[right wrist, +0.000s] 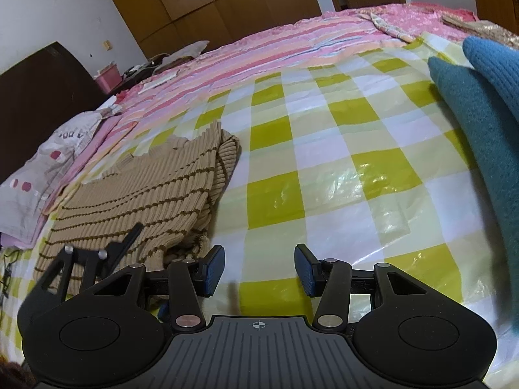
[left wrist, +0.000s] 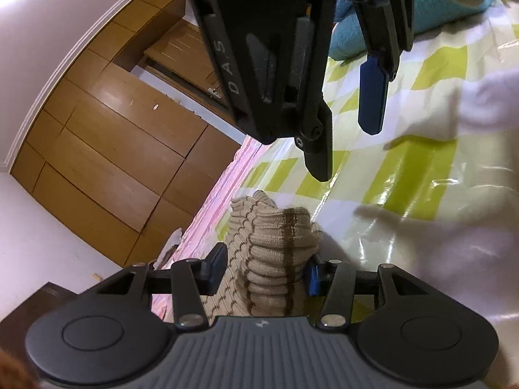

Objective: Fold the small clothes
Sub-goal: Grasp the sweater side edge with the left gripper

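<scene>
A beige ribbed sweater with thin brown stripes lies folded on the left part of a green-and-white checked plastic sheet. In the left wrist view a bunched fold of this sweater fills the gap between my left gripper's pads; the left gripper is shut on it. One of its black fingers shows over the sweater's near edge. My right gripper hangs open over bare sheet just right of the sweater, with nothing between its pads. From the left wrist it looms above as the right gripper.
Teal knitted clothes are piled at the right edge, and a white cloth lies near them. A pink striped bedspread lies beyond the sheet, a pillow at the left. Wooden wardrobes and a dark headboard stand behind.
</scene>
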Motion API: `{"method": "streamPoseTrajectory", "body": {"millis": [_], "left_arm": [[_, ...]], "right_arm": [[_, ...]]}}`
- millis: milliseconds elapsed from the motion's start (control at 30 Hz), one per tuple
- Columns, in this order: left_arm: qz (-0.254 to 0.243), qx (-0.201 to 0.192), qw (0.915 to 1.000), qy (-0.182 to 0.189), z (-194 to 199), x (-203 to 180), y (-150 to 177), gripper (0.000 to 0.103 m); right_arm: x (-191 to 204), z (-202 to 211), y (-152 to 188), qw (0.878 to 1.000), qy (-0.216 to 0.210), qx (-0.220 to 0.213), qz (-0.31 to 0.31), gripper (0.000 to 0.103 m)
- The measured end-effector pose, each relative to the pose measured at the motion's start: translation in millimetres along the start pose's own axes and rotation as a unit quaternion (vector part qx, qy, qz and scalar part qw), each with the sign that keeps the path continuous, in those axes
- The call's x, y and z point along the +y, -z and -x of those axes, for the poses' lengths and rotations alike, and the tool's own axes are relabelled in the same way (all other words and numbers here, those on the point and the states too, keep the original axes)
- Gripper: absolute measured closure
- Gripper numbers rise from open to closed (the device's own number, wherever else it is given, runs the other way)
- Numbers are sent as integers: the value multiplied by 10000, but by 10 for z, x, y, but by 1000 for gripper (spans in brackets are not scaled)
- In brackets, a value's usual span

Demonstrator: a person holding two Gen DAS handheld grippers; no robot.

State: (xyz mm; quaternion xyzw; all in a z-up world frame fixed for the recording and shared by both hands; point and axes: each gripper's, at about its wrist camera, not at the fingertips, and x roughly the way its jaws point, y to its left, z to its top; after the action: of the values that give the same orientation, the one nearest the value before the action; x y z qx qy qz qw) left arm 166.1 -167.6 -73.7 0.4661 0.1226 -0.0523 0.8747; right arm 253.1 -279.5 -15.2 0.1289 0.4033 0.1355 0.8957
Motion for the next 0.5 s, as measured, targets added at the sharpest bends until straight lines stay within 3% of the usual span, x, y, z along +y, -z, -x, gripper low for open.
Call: {"method": "streamPoseTrajectory", "body": {"millis": [67, 100, 133, 167, 367, 500], "left_arm": [[-48, 5, 10000, 41, -24, 7, -15, 53], [0, 32, 9999, 133, -24, 31, -26, 59], [81, 67, 9997, 215, -31, 58, -29, 71], [175, 111, 9993, 301, -38, 87, -33, 74], [656, 221, 9966, 452, 47, 304, -42, 82], [1236, 281, 9902, 581, 90, 543, -38, 83]], "right_arm": [[5, 4, -2, 10000, 21, -13, 33, 56], [1, 4, -2, 10000, 17, -12, 31, 56], [-4, 4, -4, 10000, 16, -11, 24, 56], [-8, 7, -4, 10000, 20, -12, 24, 56], [0, 15, -8, 9999, 61, -42, 79, 55], [28, 15, -4, 9998, 90, -60, 166, 53]]}}
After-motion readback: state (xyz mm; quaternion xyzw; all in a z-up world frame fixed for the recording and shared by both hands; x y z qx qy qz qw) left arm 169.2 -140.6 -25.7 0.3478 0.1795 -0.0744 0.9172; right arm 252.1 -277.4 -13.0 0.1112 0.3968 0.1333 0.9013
